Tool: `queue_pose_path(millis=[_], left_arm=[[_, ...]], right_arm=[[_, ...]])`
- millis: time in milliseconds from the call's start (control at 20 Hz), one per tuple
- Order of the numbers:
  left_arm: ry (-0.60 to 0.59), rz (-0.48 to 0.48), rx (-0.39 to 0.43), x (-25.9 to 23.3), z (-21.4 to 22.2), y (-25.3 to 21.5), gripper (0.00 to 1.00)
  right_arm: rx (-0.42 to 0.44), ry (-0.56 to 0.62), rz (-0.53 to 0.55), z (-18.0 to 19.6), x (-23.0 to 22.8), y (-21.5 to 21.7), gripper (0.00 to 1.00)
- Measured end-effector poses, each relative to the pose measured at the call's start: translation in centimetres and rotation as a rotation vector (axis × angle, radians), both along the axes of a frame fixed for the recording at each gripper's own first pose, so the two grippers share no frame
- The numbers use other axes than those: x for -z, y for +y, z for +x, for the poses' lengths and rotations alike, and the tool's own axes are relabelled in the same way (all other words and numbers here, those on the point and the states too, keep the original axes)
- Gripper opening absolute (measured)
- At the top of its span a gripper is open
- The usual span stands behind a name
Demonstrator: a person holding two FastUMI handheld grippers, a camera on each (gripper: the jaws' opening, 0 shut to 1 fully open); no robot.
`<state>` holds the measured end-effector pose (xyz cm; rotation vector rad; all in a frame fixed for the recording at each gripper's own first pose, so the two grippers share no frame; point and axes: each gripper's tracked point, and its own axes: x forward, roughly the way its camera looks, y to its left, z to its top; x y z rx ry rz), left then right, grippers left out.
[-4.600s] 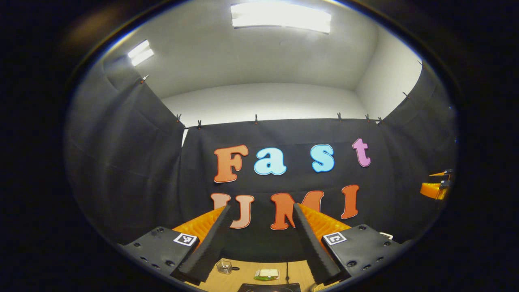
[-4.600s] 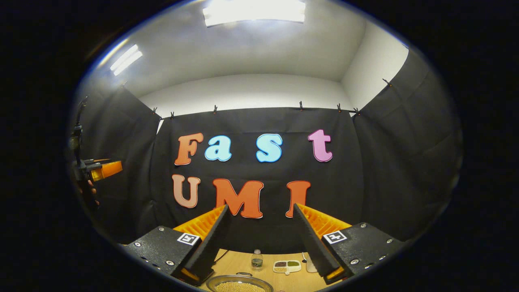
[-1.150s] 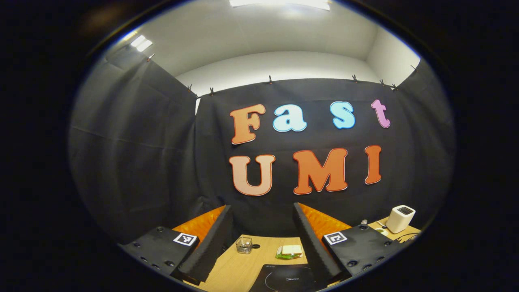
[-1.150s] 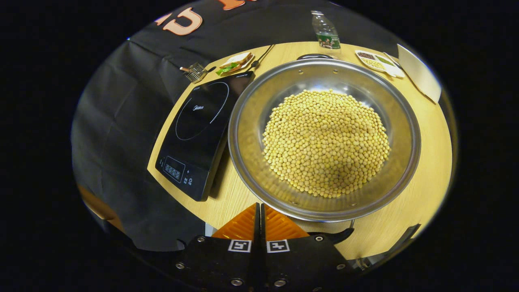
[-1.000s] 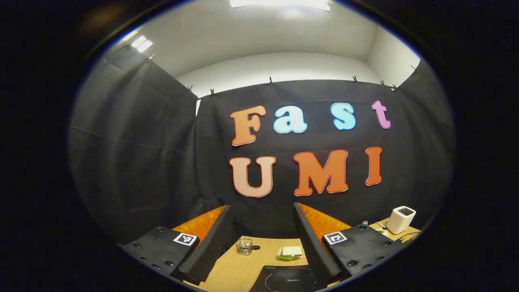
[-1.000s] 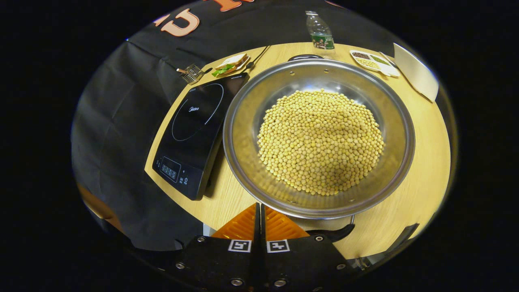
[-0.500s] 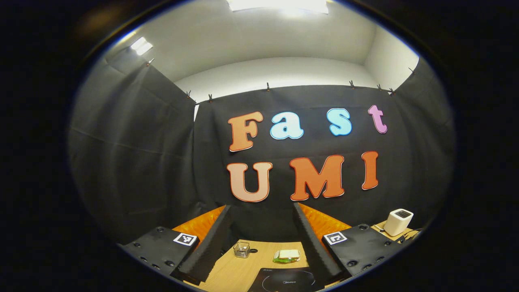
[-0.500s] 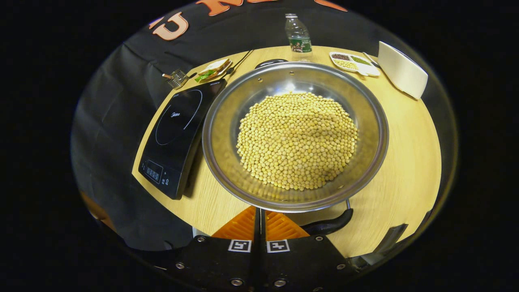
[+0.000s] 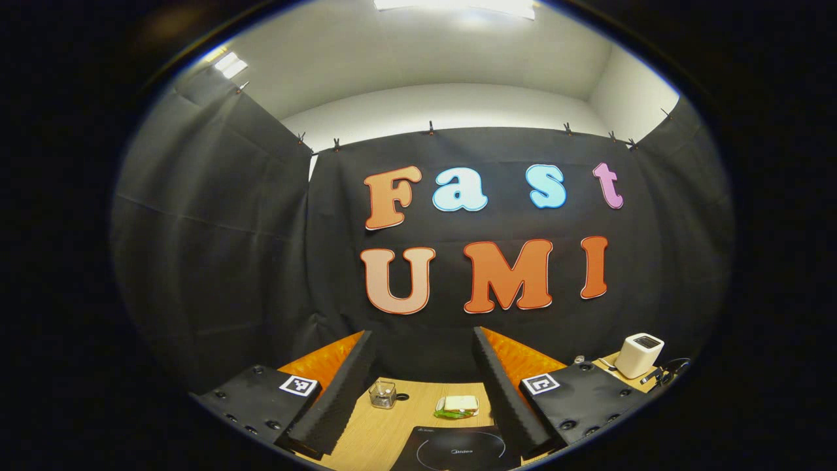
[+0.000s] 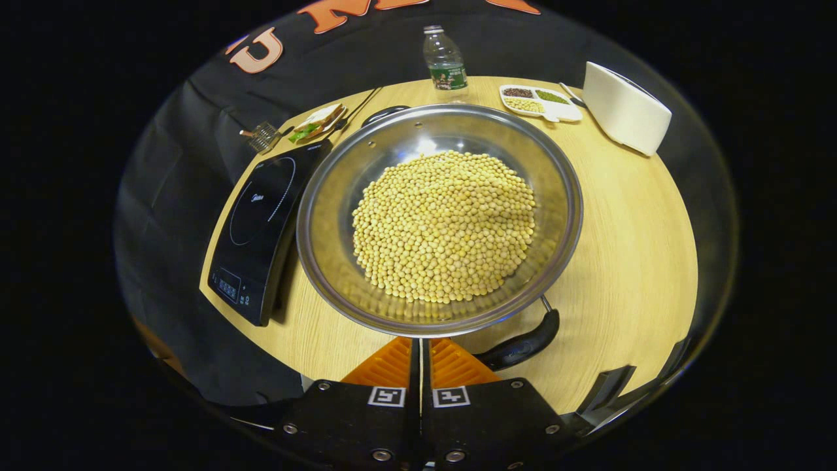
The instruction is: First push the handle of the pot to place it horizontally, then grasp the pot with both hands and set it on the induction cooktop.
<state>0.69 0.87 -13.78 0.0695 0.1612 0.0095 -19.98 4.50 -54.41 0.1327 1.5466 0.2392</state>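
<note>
A wide steel pot (image 10: 327,216) heaped with yellow soybeans rests on the wooden table (image 10: 628,216), just right of the black induction cooktop (image 10: 261,209). Its near black handle (image 10: 520,347) points toward the lower right; the far handle (image 10: 386,112) peeks over the back rim. My right gripper (image 10: 418,343) is shut with nothing between its fingers, its tip at the pot's near rim, just left of the near handle. My left gripper (image 9: 422,333) is held higher and open, facing the booth wall, with the cooktop (image 9: 458,451) low between its fingers.
Along the table's far side stand a water bottle (image 10: 444,62), a divided dish of beans (image 10: 539,101), a white box (image 10: 624,108), a sandwich (image 10: 317,122) and a small wire item (image 10: 263,136). A glass jar (image 9: 382,394) sits behind the cooktop. The table's near edge lies just below the pot.
In the right gripper view the pot has slid left and away, and its near handle has swung out to the right. The right gripper stayed shut. The left gripper only wobbled slightly.
</note>
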Motion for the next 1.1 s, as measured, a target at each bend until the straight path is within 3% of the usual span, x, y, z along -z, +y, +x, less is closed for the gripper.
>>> queue_pose_path(millis=[500, 700, 1100], left_arm=[[-0.006, 0.037, 0.017, 0.1, -0.6, -0.7, 0.99], [0.051, 0.04, 0.033, 2.6, -0.2, -1.5, 0.99], [0.068, 0.034, 0.025, 3.0, -0.1, -0.6, 0.99]], right_arm=[[0.033, -0.012, -0.084, 2.0, 1.0, -4.0, 0.0], [0.037, -0.025, -0.139, 3.1, 1.3, -5.7, 0.0], [0.087, -0.046, -0.206, 5.9, 2.6, -8.8, 0.0]])
